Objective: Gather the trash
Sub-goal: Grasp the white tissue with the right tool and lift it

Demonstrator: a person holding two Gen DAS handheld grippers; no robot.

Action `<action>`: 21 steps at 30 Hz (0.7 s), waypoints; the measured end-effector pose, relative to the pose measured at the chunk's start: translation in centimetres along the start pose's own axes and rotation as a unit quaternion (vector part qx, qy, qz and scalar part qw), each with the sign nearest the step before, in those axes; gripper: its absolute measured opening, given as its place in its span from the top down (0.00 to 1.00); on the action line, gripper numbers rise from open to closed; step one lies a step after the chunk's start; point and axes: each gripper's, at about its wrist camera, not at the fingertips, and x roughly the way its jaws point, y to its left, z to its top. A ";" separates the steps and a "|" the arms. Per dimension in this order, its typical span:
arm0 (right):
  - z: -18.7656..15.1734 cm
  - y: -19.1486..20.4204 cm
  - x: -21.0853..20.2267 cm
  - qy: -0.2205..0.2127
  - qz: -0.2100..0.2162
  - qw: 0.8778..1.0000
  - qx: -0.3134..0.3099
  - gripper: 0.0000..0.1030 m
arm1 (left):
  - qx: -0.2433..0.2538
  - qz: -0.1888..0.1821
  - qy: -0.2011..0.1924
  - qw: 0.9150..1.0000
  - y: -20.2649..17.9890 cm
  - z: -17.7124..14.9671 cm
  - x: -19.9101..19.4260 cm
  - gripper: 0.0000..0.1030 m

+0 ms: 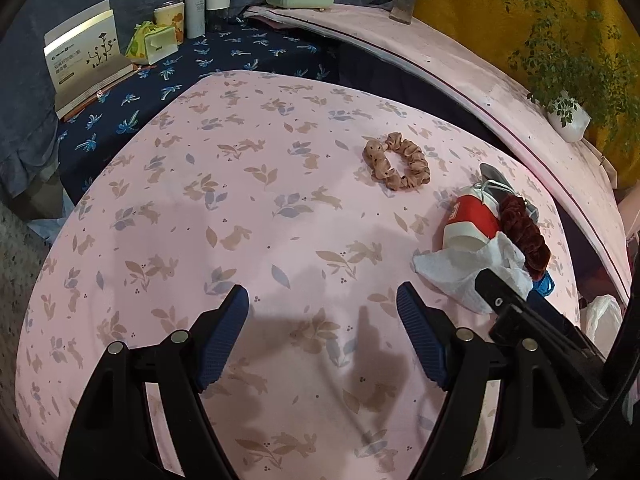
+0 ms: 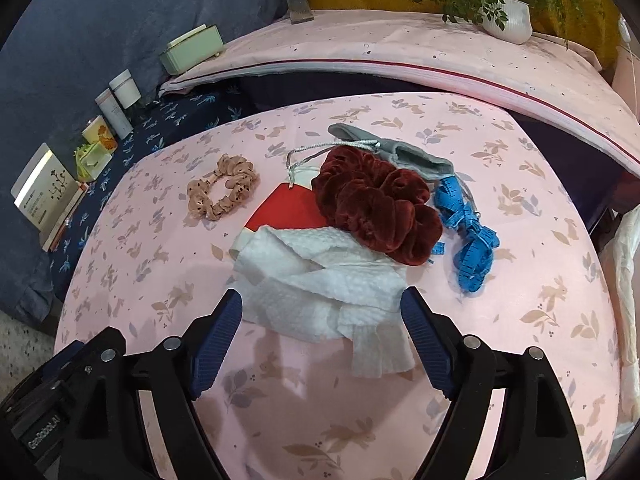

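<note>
A pink sheet (image 2: 520, 280) with bunnies and leaves covers the surface. Both grippers hang over it, pointing down at a slant.

The right gripper (image 2: 322, 332) has its jaws spread wide. A crumpled white paper towel (image 2: 320, 292) lies on the sheet, and its near edge reaches in between the jaws. The blue pads (image 2: 218, 332) do not press on it. The far part of the towel lies on a red and white paper cup (image 2: 288, 210) that is tipped on its side.

A dark red scrunchie (image 2: 376, 204) sits on the cup, touching the towel. A grey pouch (image 2: 400, 152) with a silver string lies just beyond it. A blue tape measure (image 2: 468, 236) is curled up to the right of the scrunchie. A tan dotted scrunchie (image 2: 222, 192) lies by itself to the left of the pile.

The left gripper (image 1: 322, 336) is to the left of the pile, over bare sheet. Its jaws are spread too, with nothing between them.

On the far left, a book (image 2: 48, 196) and some small boxes and jars stand on a dark blue cloth (image 1: 120, 108). A potted plant (image 2: 506, 16) stands on the far ledge.
</note>
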 end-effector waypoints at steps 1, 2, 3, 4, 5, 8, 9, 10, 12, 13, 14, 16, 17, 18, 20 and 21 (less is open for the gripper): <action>-0.2 0.0 0.3 0.001 -0.005 1.000 -0.003 0.24 | 0.000 -0.002 0.001 1.000 -0.1 0.1 0.1 0.29; -0.3 0.0 0.5 0.003 -0.009 1.000 -0.004 0.25 | 0.001 -0.003 0.001 1.000 -0.2 0.2 0.2 0.29; -0.5 -0.1 0.7 0.005 -0.010 1.000 -0.004 0.33 | 0.003 -0.004 0.001 1.000 -0.3 0.2 0.3 0.29; -0.5 -0.4 0.8 0.009 -0.010 1.000 -0.003 0.41 | 0.005 -0.005 0.001 1.000 -0.5 0.2 0.4 0.29; -0.6 -0.6 0.8 0.008 -0.011 1.000 -0.002 0.44 | 0.008 -0.007 0.002 1.000 -0.7 0.2 0.4 0.29; -0.7 -1.3 0.5 0.009 -0.006 1.000 -0.005 0.68 | 0.016 -0.009 0.003 1.000 -1.5 0.1 0.6 0.30; -0.8 -1.6 0.3 0.010 -0.003 1.000 -0.007 0.80 | 0.019 -0.009 0.003 1.000 -1.7 0.0 0.6 0.29; -0.9 -1.9 0.0 0.010 0.004 1.000 -0.007 0.89 | 0.023 -0.010 0.004 1.000 -2.1 -0.1 0.6 0.30; -1.3 -2.4 -0.7 0.012 0.011 1.000 -0.003 0.90 | 0.029 -0.013 0.004 0.999 -2.7 -0.3 0.5 0.30; -1.6 -2.7 -1.1 0.012 0.014 1.000 -0.001 0.91 | 0.032 -0.015 0.003 0.999 -3.1 -0.3 0.4 0.30; -1.9 -3.0 -1.5 0.013 0.018 1.000 0.000 0.91 | 0.035 -0.016 0.003 0.999 -3.4 -0.5 0.3 0.30; -2.7 -3.6 -2.3 0.015 0.025 1.000 -0.001 0.92 | 0.043 -0.023 0.002 0.999 -4.2 -0.8 0.0 0.30; -3.2 -3.8 -2.8 0.015 0.028 0.999 -0.002 0.92 | 0.048 -0.026 0.002 0.999 -4.6 -1.0 -0.1 0.30; -3.7 -4.2 -3.3 0.015 0.028 0.999 -0.002 0.92 | 0.052 -0.028 0.003 0.998 -5.0 -1.1 -0.2 0.30; -4.3 -5.0 -4.2 0.013 0.029 0.999 0.005 0.92 | 0.060 -0.033 0.007 0.998 -6.0 -1.5 -0.1 0.30; -4.6 -5.5 -4.7 0.011 0.029 0.999 0.012 0.92 | 0.063 -0.036 0.009 0.997 -6.5 -1.6 -0.1 0.29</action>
